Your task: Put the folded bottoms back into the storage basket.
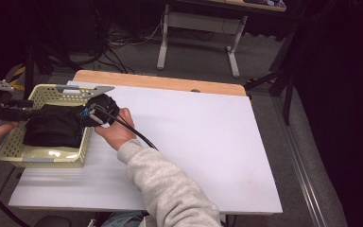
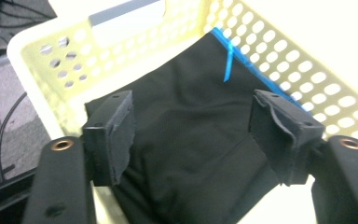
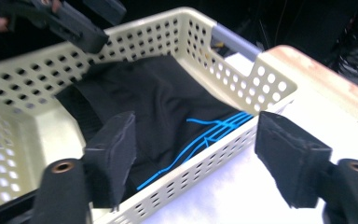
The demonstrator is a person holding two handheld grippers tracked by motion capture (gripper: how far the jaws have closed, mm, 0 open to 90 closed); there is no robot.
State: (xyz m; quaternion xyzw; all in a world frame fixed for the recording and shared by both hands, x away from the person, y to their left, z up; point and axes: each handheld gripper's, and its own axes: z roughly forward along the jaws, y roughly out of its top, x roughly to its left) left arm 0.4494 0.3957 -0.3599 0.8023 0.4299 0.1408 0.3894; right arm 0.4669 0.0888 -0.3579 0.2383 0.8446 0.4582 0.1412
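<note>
So there's one pale yellow basket (image 1: 52, 156) at the left edge of the tabletop (image 1: 194, 142), and one black garment (image 2: 191, 140) with blue cords lying folded inside it. Two grippers: the left gripper (image 2: 193, 135) hangs right above the cloth, fingers (image 2: 114, 135) wide apart, nothing pinched. The right gripper (image 3: 196, 154) straddles the basket's near wall, fingers (image 3: 114, 154) wide too, garment lying below, not touched.
</note>
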